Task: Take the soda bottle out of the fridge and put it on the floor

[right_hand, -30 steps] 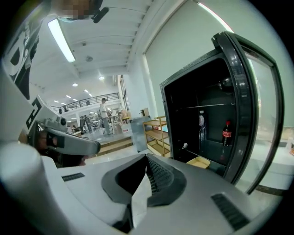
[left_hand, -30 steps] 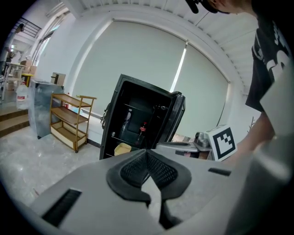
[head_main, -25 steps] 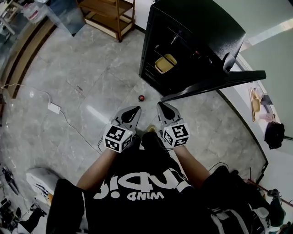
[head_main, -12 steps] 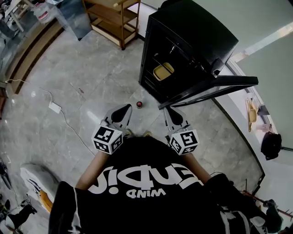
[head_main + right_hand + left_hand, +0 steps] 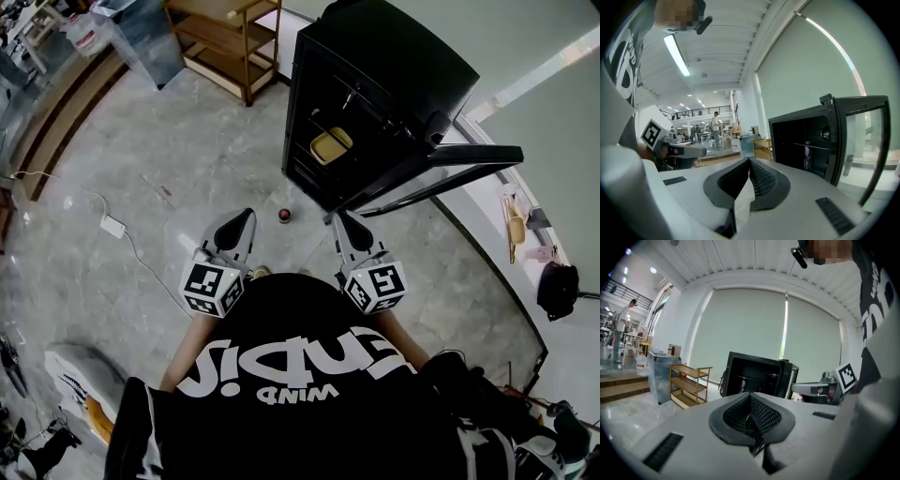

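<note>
The soda bottle (image 5: 284, 216), seen from above as a red cap, stands on the grey floor in front of the black fridge (image 5: 394, 56), whose door (image 5: 450, 164) hangs open to the right. A yellow container (image 5: 330, 145) lies inside, and a small bottle-like thing (image 5: 806, 157) shows on its shelf. My left gripper (image 5: 246, 217) (image 5: 750, 394) is shut and empty, left of the bottle and apart from it. My right gripper (image 5: 339, 221) (image 5: 750, 160) is shut and empty, to the bottle's right, pointing at the fridge.
A wooden shelf rack (image 5: 225, 42) stands left of the fridge, with a water jug (image 5: 84, 33) and steps (image 5: 56, 103) further left. A white cable with an adapter (image 5: 112, 225) runs across the floor on the left. People stand far off in the hall.
Both grippers have risen and drawn a little apart, away from the bottle, as the person straightened up. The bottle stays on the floor.
</note>
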